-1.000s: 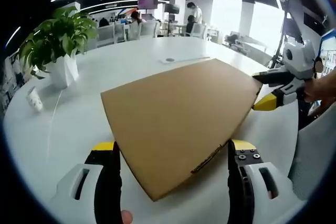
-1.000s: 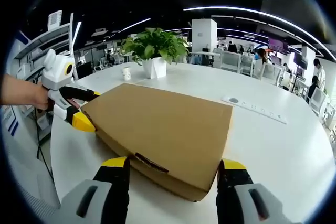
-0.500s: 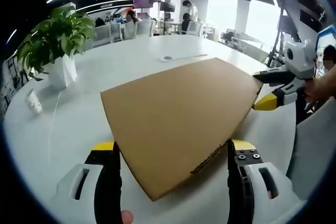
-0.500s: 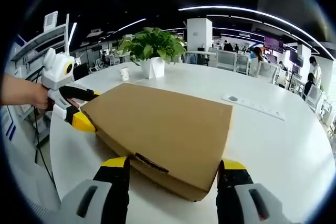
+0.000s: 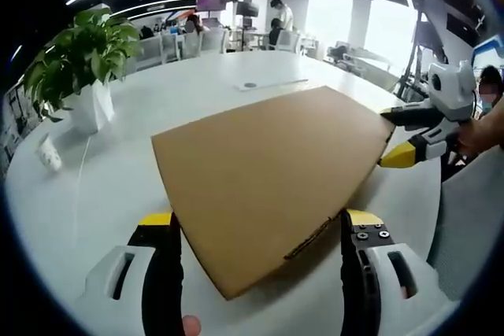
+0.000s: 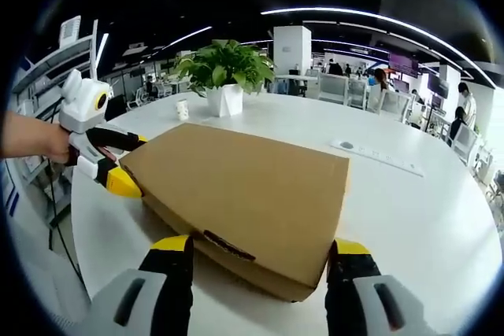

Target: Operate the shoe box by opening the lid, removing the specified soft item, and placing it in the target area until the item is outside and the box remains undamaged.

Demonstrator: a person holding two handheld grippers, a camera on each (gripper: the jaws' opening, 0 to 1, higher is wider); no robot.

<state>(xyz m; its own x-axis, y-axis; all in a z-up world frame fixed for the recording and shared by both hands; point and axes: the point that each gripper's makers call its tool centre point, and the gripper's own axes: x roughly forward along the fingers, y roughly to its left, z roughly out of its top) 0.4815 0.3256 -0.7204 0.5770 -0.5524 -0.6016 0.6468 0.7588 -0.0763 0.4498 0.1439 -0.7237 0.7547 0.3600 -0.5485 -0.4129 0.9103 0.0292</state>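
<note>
A brown cardboard shoe box [image 5: 268, 163] lies on the white table [image 5: 118, 163] with its lid down. My left gripper [image 5: 260, 219] is open, with a jaw on either side of the box's near corner. My right gripper [image 5: 387, 139] comes in from the right, held by a hand, with its jaws apart at the box's far corner. In the right gripper view the same box [image 6: 244, 186] lies between the open jaws of my right gripper [image 6: 260, 248]. There my left gripper [image 6: 135, 164] straddles the box's left corner. What is inside the box is hidden.
A potted plant [image 5: 79, 60] in a white pot and a small paper cup [image 5: 51, 151] stand at the table's far left. A flat white strip [image 5: 272, 84] lies beyond the box. Chairs, desks and people fill the office behind. The table edge runs close by on the right [image 5: 425, 194].
</note>
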